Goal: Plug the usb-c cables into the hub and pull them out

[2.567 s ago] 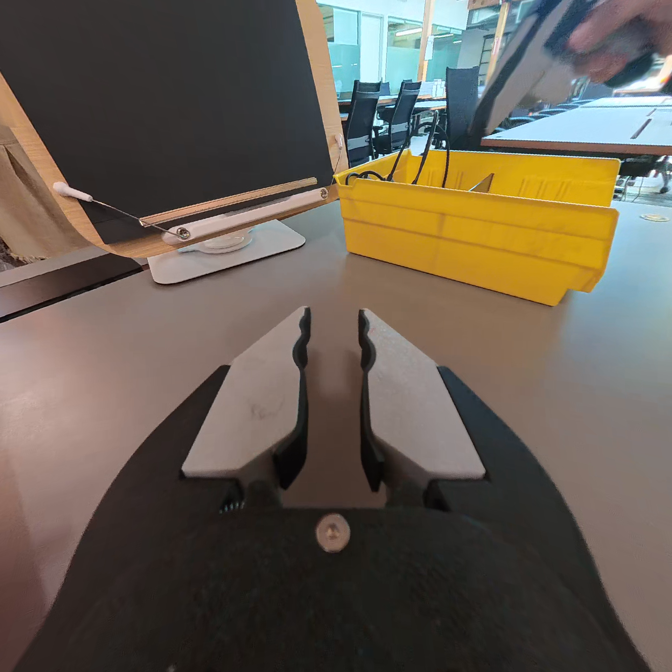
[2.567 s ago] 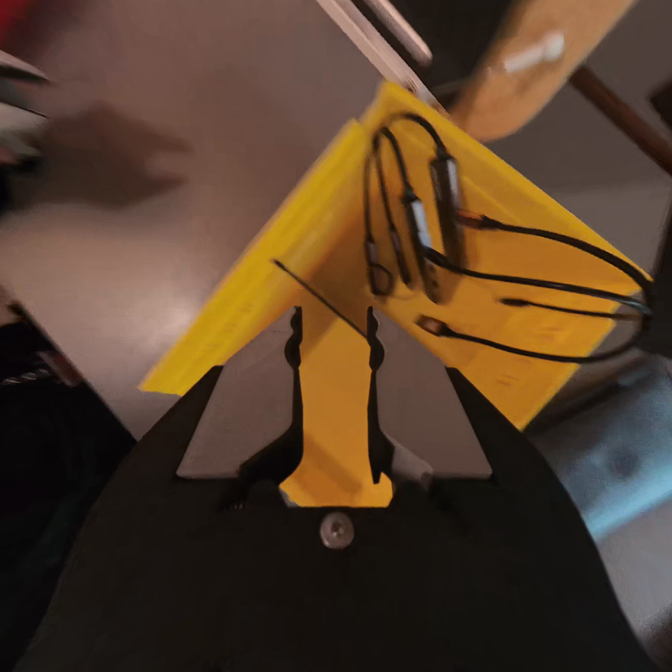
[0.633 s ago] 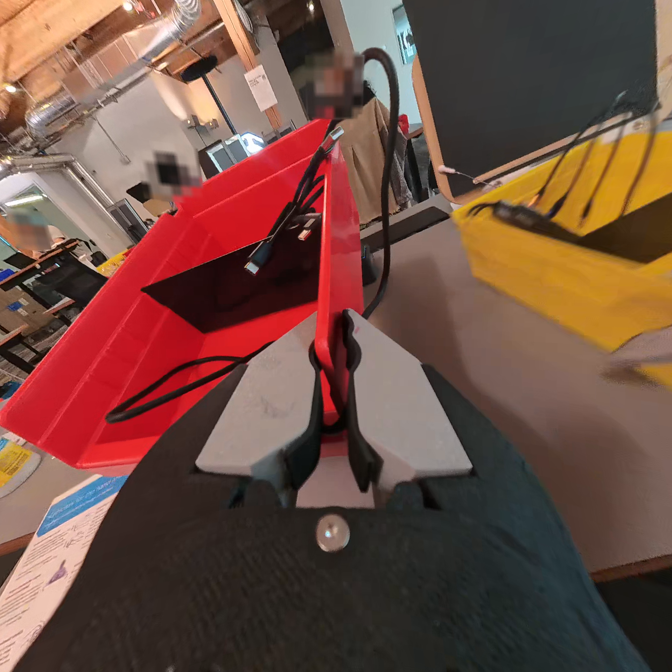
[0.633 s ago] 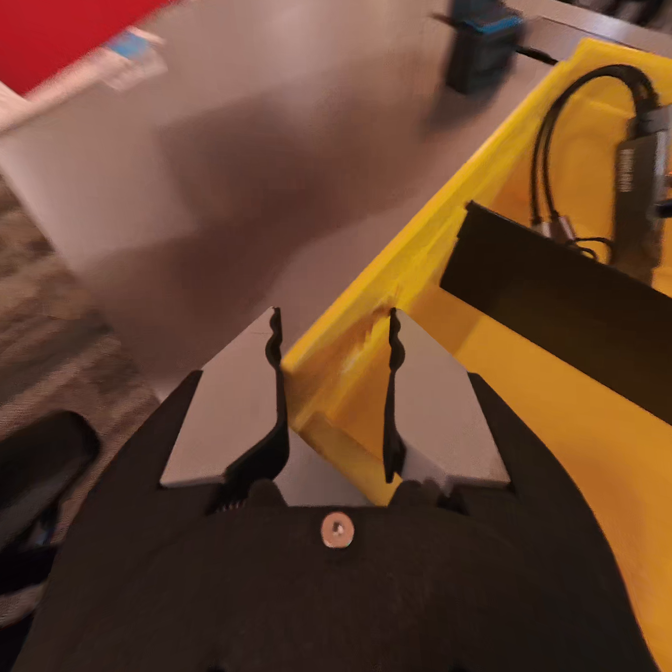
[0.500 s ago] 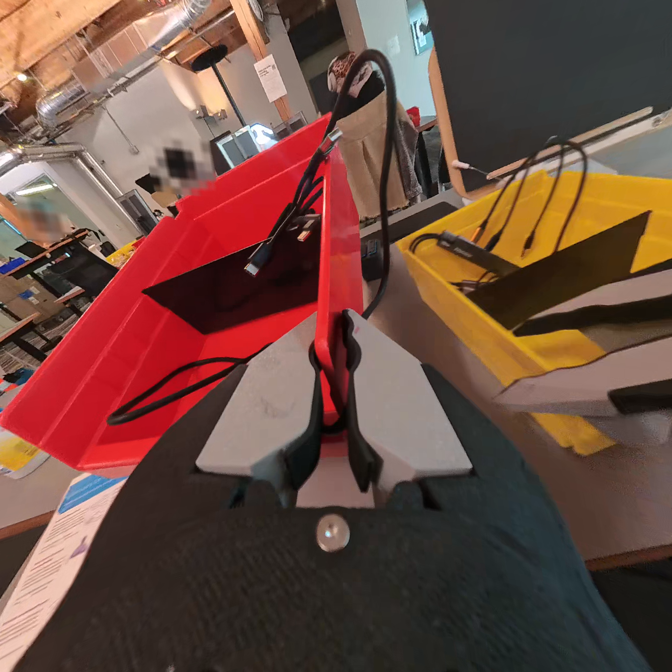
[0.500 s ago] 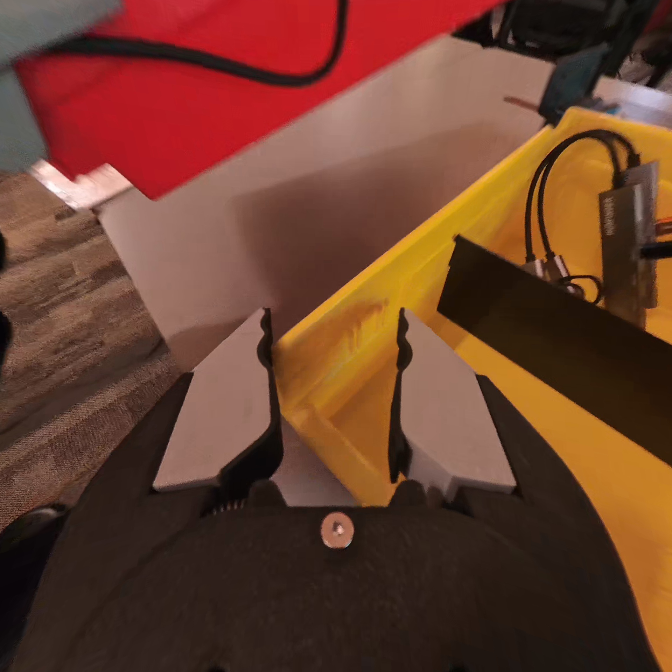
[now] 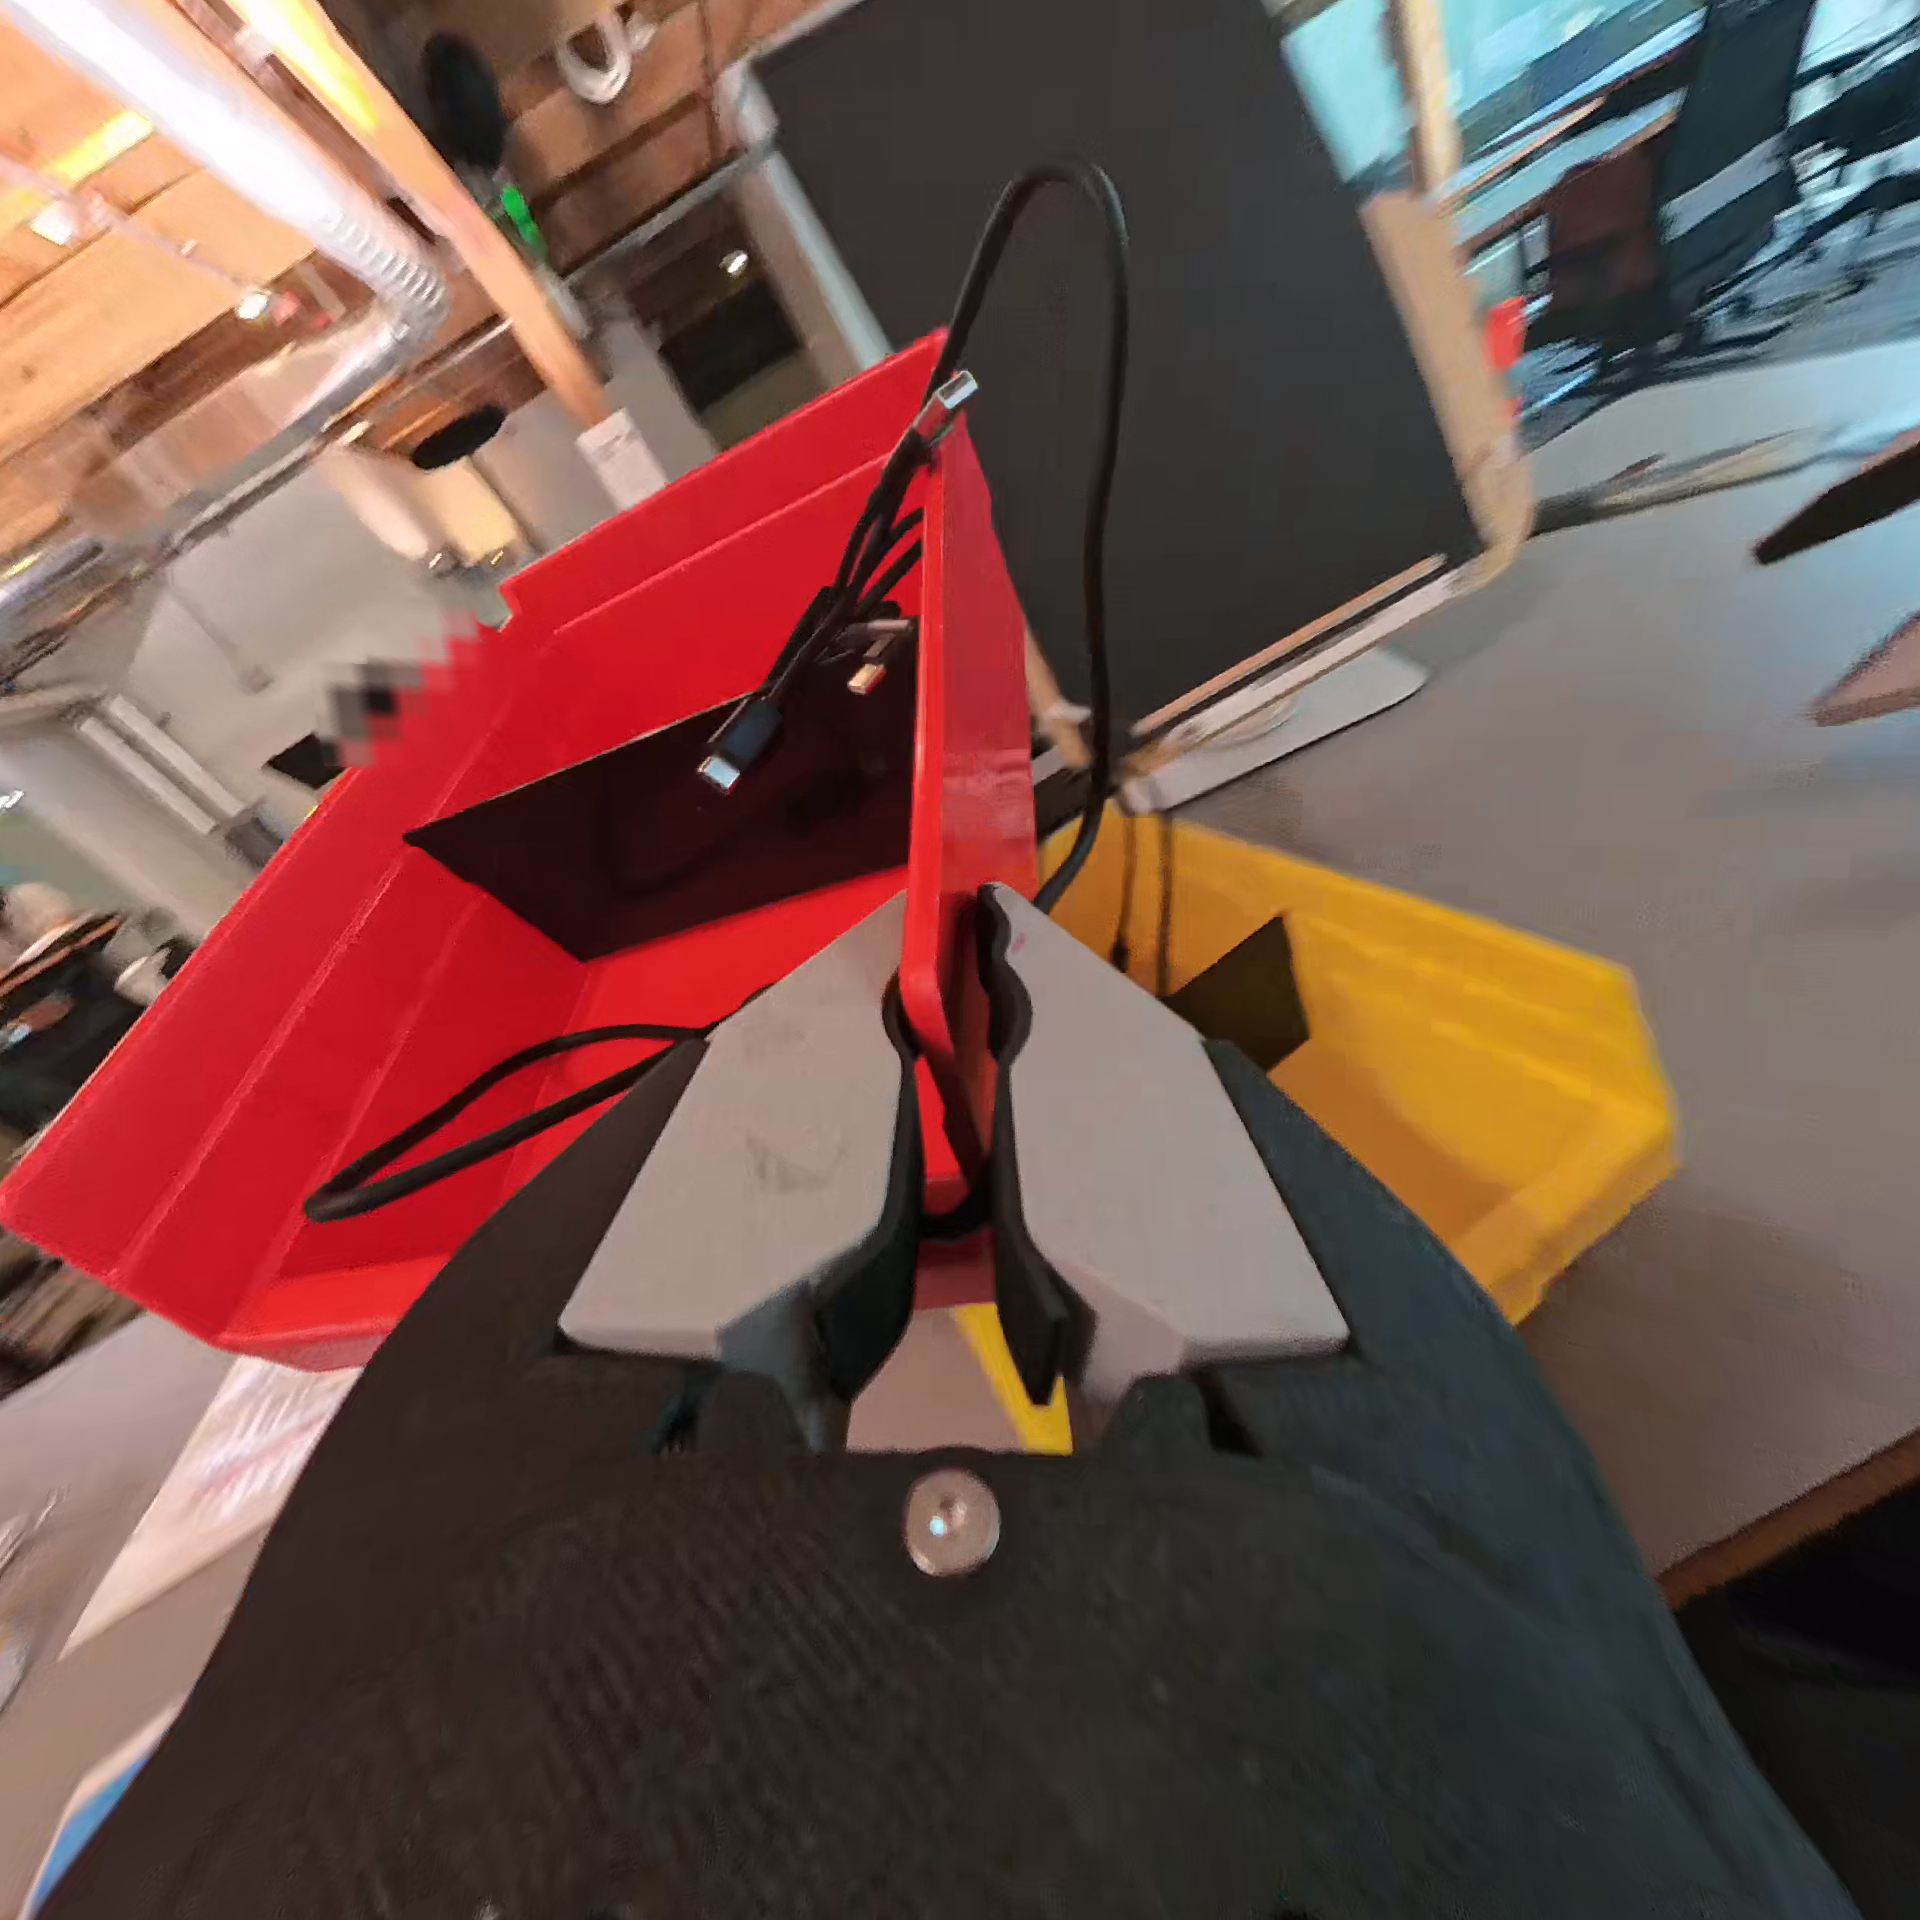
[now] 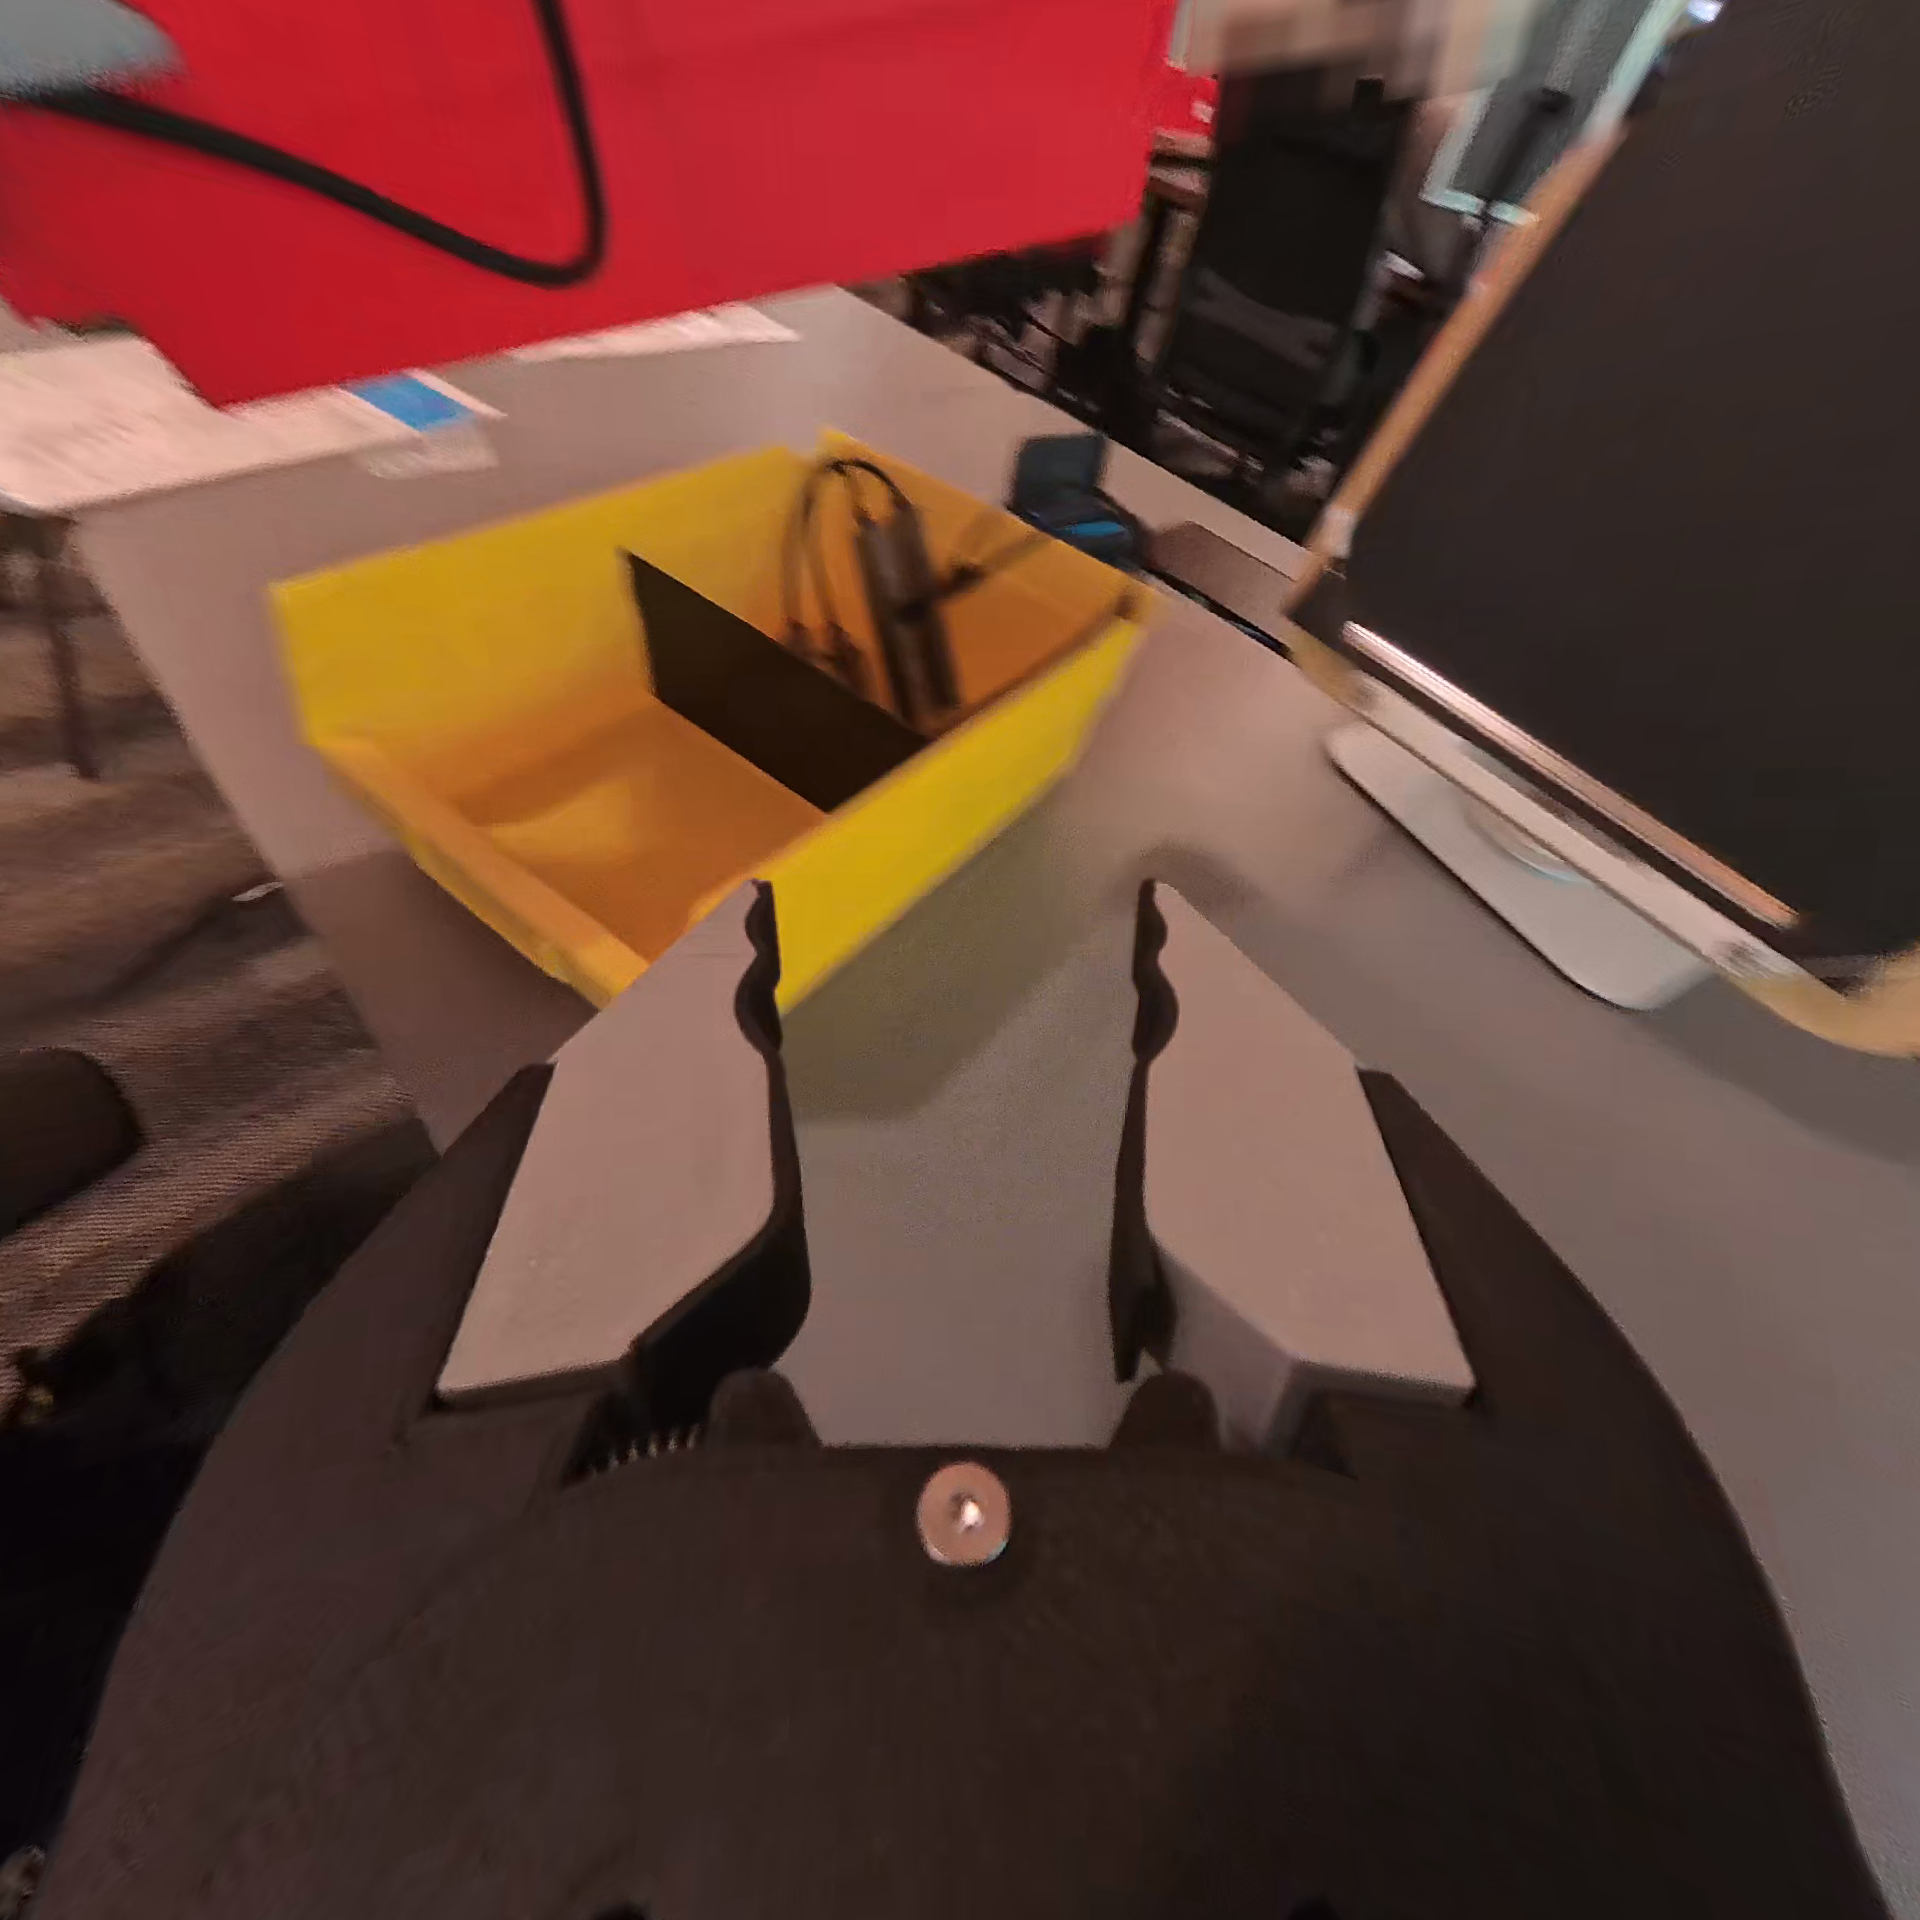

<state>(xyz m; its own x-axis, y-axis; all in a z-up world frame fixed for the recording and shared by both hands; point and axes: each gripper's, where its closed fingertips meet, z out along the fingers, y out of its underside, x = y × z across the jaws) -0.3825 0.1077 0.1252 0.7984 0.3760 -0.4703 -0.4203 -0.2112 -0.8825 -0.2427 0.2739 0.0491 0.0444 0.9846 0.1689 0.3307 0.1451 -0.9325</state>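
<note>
- My left gripper (image 7: 948,1049) has its jaws clamped narrow on the side wall of the red plastic bin (image 7: 540,935), which hangs tilted above the desk (image 7: 1662,831).
- Loose black cables with silver plugs (image 7: 748,738) lie against a black divider inside that bin; one loops over the rim and, I judge, could snag or spill out if the bin tips further.
- The thin wall could slip from my jaws, dropping the bin onto the yellow plastic bin (image 7: 1434,1091) just below.
- My right gripper (image 8: 951,935) holds nothing, jaws wide, near that yellow bin's corner.
- The grey hub (image 8: 914,613) sits with black cables in the yellow bin's far compartment, behind a black divider.
- Blur hides whether any plug is seated in the hub.
- A dark monitor on a white stand (image 8: 1662,520) runs off the right edge.
</note>
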